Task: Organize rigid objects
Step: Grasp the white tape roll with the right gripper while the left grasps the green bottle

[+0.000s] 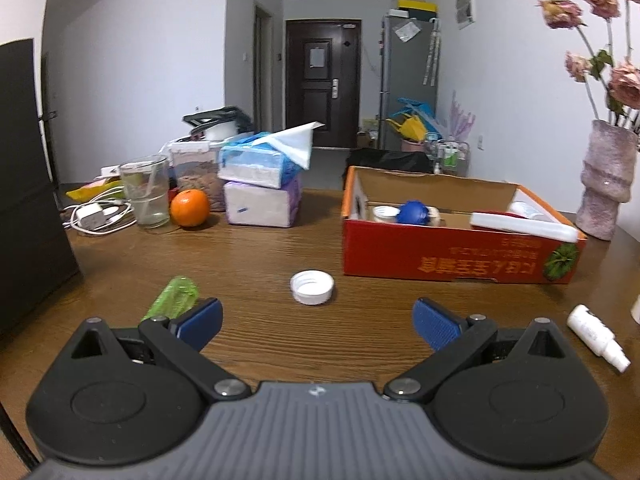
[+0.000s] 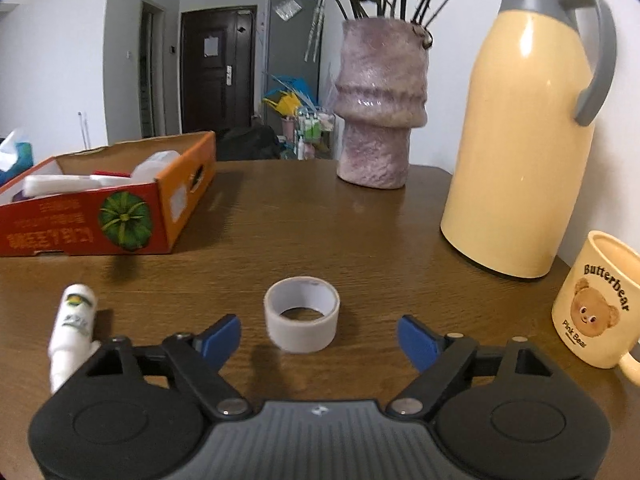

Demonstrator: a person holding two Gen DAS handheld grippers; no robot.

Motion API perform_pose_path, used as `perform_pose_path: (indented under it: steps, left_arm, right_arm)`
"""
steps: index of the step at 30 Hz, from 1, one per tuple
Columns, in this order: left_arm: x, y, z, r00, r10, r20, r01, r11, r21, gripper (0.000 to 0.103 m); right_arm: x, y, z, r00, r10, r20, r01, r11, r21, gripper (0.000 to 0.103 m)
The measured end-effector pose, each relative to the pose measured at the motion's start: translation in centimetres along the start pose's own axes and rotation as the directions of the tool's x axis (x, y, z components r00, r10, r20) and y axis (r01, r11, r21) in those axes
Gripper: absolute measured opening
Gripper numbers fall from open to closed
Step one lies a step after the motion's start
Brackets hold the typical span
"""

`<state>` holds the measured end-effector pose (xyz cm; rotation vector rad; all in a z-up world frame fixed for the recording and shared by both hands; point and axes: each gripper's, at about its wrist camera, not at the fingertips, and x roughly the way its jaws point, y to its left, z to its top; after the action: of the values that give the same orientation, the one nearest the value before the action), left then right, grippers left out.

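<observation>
Loose items on a wooden table, both grippers open

Plainly, the left gripper is seen held low over the wooden table, its blue pads spread wide with nothing between them. A white screw cap lies open side up just ahead of the gap. A green translucent object lies beside the left pad, partly hidden behind it, and a small white spray bottle lies on its side to the right. Further back an orange cardboard box is set on the table, and a blue ball, a white jar and some white containers can be made out inside it. An orange, a glass, stacked tissue packs and a charger with its cable are grouped at the far left, while a pink vase of dried flowers is placed at the right edge.

The right gripper is likewise seen with its jaws apart and nothing gripped. A roll of white tape stands on the table just ahead of the fingertips and between their lines, touched by neither pad. The spray bottle lies at the left finger in this view. A cream thermos jug and a bear-printed mug are set to the right, with the vase behind and the box to the left
</observation>
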<state>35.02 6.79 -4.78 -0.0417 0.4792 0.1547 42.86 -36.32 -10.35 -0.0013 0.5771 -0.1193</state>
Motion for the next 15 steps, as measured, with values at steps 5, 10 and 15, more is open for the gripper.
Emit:
perform_pose_path:
  steps: [5,10,15]
  left_arm:
    - [1.0,1.4,0.1,0.999,0.031,-0.017,-0.031,0.999,-0.005,0.103]
    - [1.7,2.7,0.2,0.998,0.048,-0.028,-0.048,0.999,-0.007,0.103]
    - [2.6,4.2,0.4,0.997,0.070,-0.042,-0.070,0.997,-0.011,0.103]
  right_arm:
    - [2.6,-0.5,0.9,0.998,-0.003,-0.059,0.005,0.999,0.033,0.057]
    - [2.8,-0.5,1.1,0.999,0.012,-0.048,-0.010,0.999,0.047,0.042]
    - [2.0,-0.5,1.0,1.000,-0.007,0.000,0.007,0.999,0.046,0.042]
